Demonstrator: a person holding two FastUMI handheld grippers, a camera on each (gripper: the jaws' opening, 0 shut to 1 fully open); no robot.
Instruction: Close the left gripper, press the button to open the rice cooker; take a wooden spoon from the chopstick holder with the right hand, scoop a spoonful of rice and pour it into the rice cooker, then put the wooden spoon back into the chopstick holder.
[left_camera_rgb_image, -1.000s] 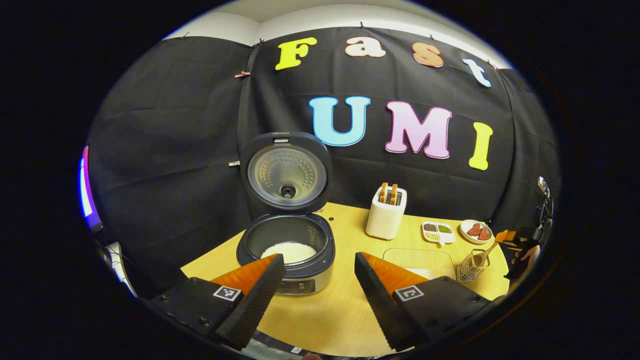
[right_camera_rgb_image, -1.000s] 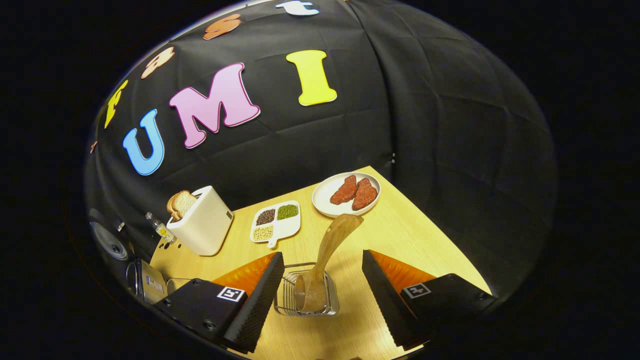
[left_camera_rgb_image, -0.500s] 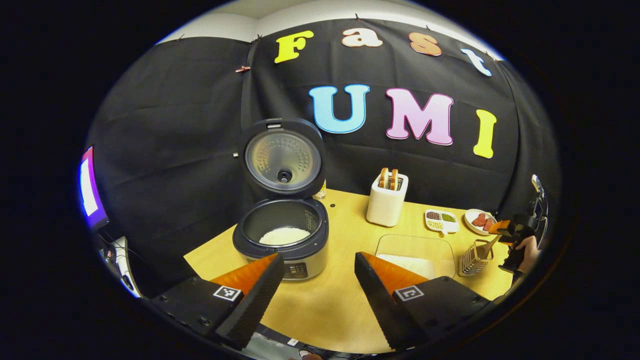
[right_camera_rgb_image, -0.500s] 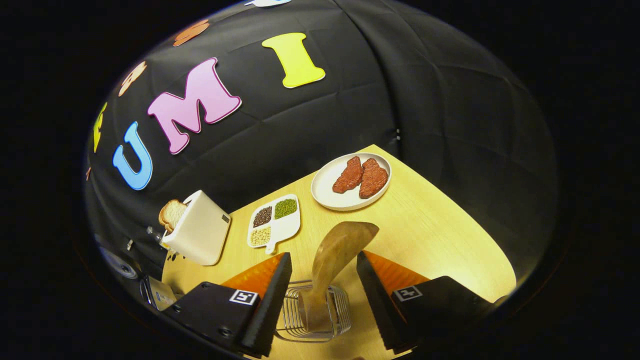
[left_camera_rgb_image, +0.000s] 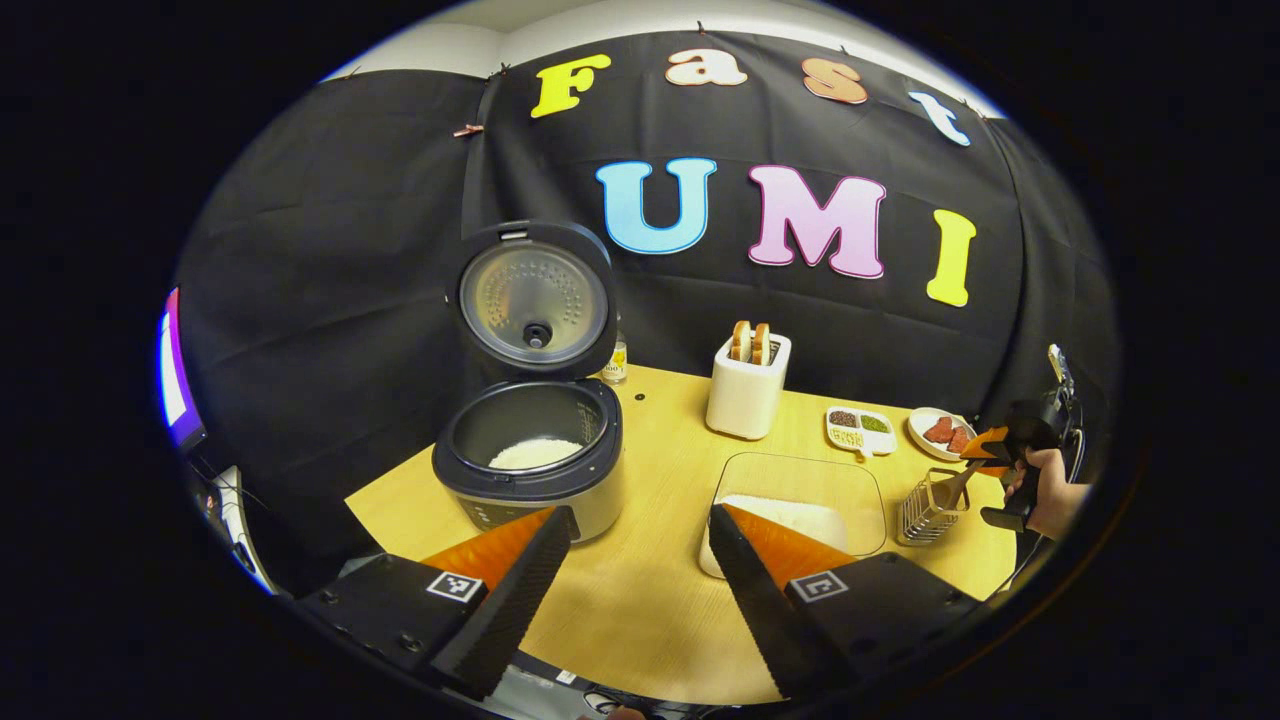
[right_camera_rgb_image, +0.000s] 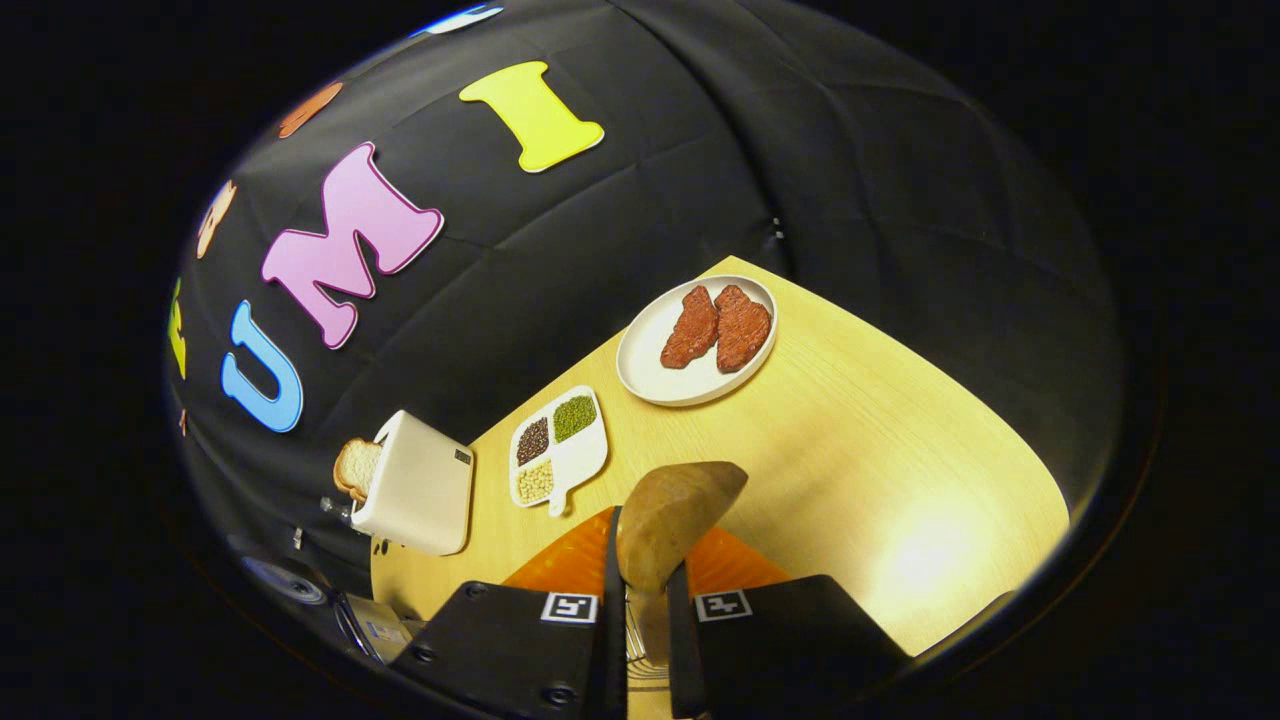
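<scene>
The rice cooker (left_camera_rgb_image: 530, 450) stands on the counter (left_camera_rgb_image: 650, 590) w/ its lid (left_camera_rgb_image: 533, 300) up and upright behind the pot. Inside the pot there is a low layer of white rice (left_camera_rgb_image: 533, 453), well below the rim. To the right of it, nearer the counter's middle, a clear square container (left_camera_rgb_image: 800, 500) holds more white rice spread on its bottom. Behind that stands a white toaster (left_camera_rgb_image: 746, 388) w/ two bread slices in its slots. A small divided dish (right_camera_rgb_image: 558, 448) has three compartments: dark beans, green beans, pale beans. Next to it a white plate (right_camera_rgb_image: 697, 340) carries two reddish pieces of meat.

The left gripper (left_camera_rgb_image: 640, 540) hangs over the front part of the counter, jaws wide apart and holding nothing; the cooker is seen past its left finger, the rice container past its right finger.

The right gripper (right_camera_rgb_image: 640, 610) has its jaws drawn nearly together on the wooden spoon (right_camera_rgb_image: 675, 520), both fingers pressing the handle just under the bowl, which sticks up above the jaws. Below the jaws some wires of the chopstick holder (right_camera_rgb_image: 632, 640) are seen; the spoon's lower end is hidden, so I cannot tell how deep it sits. In the left gripper view the holder stands at the right side of the counter, beside the rice container, w/ a hand (left_camera_rgb_image: 1040, 490) holding the right gripper over it.
</scene>
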